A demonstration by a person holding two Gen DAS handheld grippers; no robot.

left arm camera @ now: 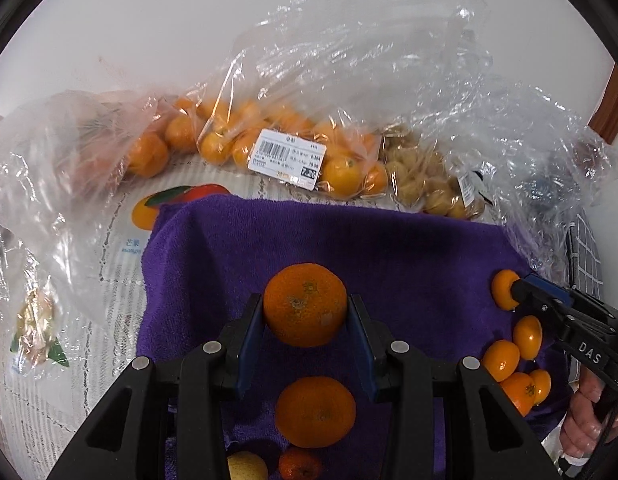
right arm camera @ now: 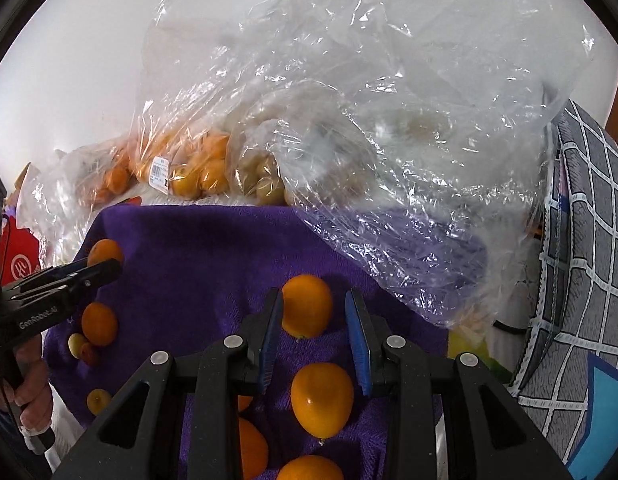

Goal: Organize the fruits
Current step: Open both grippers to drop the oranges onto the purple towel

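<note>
Left tongs grip our tangerine above the purple towel. Right tongs straddle a kumquat on that towel; we see a gap at the right pad, so contact is unclear. Bagged fruit behind blurs through crinkled plastic. Lower fruits are cut off.

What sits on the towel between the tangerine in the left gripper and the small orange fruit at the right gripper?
In the left wrist view, only bare purple towel lies between the tangerine and the small orange fruit.
</note>
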